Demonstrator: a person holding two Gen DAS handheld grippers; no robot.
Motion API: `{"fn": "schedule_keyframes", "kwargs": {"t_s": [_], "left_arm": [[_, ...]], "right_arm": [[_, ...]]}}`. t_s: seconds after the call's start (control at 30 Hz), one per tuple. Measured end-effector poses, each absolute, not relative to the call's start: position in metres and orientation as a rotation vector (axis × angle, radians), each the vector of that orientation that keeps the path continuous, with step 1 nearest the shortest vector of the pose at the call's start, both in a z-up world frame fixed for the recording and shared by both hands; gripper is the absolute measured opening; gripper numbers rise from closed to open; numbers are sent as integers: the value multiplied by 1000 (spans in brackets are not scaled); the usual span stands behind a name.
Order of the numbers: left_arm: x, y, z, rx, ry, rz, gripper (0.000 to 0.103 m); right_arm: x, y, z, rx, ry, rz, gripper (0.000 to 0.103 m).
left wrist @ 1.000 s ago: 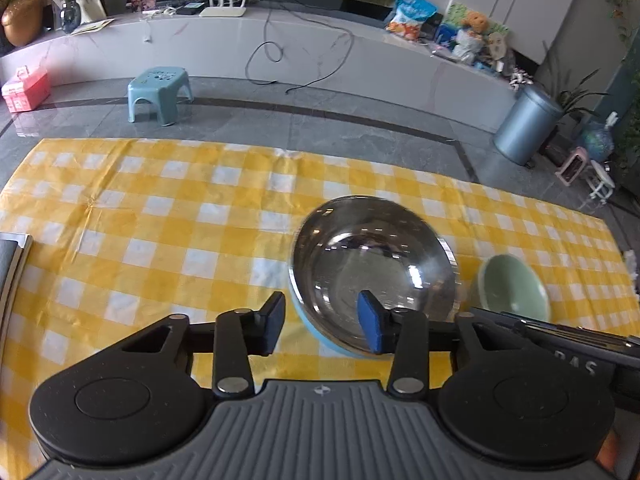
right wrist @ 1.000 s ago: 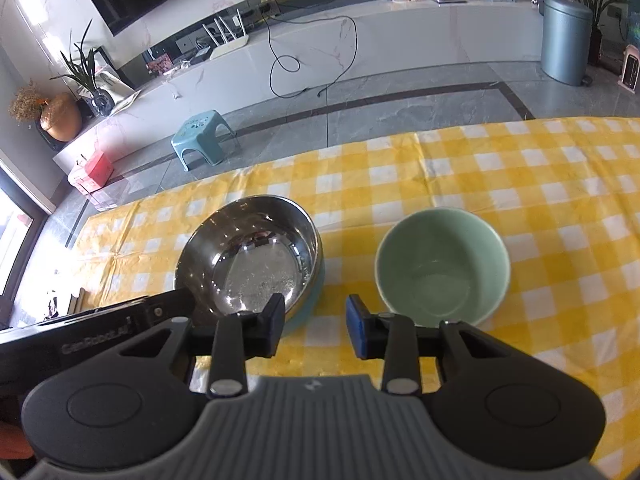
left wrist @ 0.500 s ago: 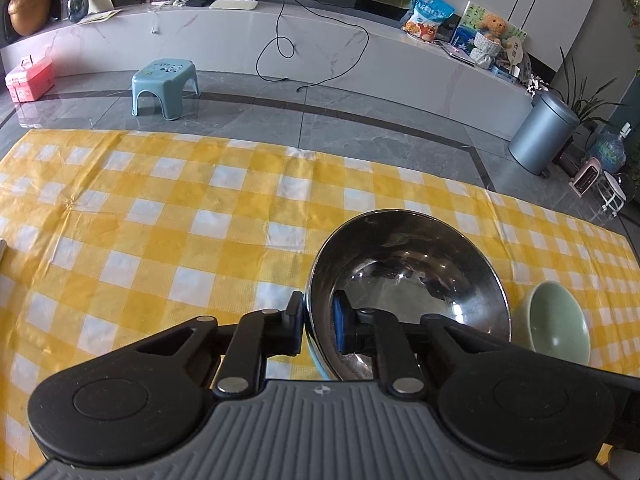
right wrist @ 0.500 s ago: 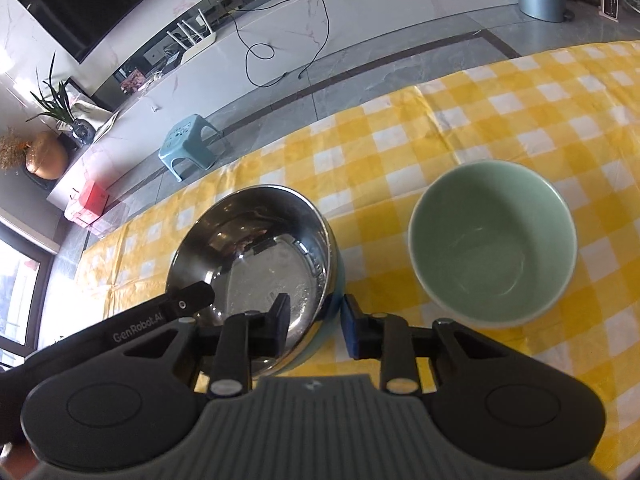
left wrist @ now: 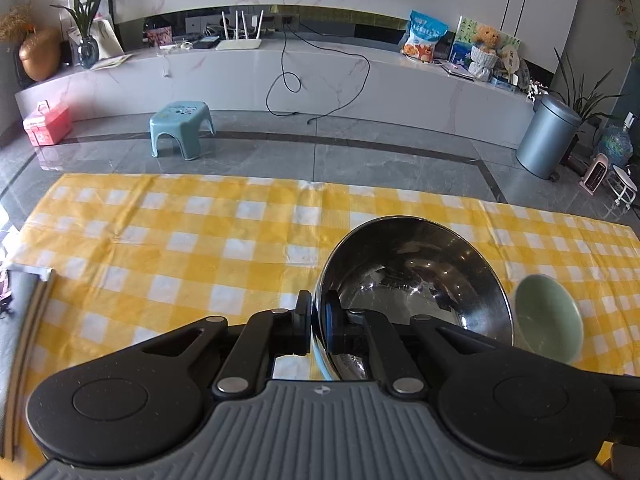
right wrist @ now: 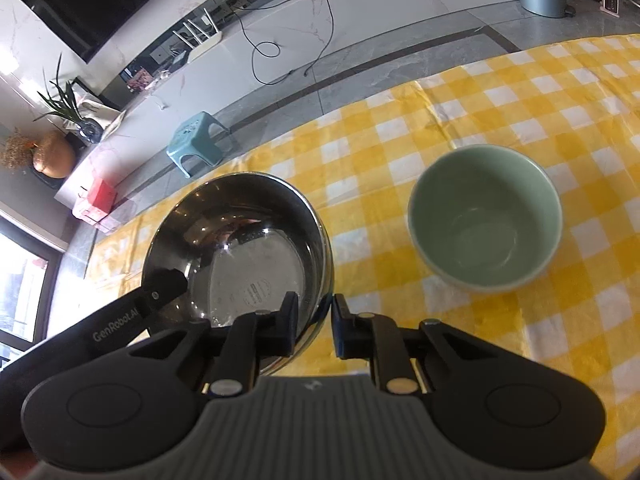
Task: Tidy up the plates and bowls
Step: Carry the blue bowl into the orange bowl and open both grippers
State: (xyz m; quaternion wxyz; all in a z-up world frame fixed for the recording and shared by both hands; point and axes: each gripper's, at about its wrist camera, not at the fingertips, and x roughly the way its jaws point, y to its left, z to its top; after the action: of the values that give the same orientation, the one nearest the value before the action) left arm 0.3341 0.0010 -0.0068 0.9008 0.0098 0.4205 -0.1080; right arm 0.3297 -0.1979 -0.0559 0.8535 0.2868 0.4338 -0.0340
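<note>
Left wrist view: the left gripper [left wrist: 318, 322] is clenched on the near rim of the steel bowl [left wrist: 416, 284], which is above the yellow checked tablecloth [left wrist: 160, 248], beside the green bowl [left wrist: 548, 316].

Right wrist view: the right gripper [right wrist: 314, 328] has just been closing, 1 finger inside the steel bowl [right wrist: 240, 248], 1 outside, not yet clearly pressing on it. The green bowl [right wrist: 486, 216] stands on the cloth, apart.

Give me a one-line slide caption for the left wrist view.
Left gripper shut on steel bowl rim, green bowl beside it.
</note>
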Motion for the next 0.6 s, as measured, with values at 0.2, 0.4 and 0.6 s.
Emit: {"fn": "schedule_keyframes", "kwargs": {"t_s": [0.2, 0.4, 0.6], "left_arm": [[286, 12, 23, 52, 816, -240, 7], [238, 20, 46, 42, 808, -254, 7], [190, 24, 59, 21, 799, -275, 9]], "right_arm": [[282, -192, -32, 631, 881, -38, 13], [223, -188, -7, 618, 840, -7, 12], [161, -190, 6, 624, 815, 0, 11]]}}
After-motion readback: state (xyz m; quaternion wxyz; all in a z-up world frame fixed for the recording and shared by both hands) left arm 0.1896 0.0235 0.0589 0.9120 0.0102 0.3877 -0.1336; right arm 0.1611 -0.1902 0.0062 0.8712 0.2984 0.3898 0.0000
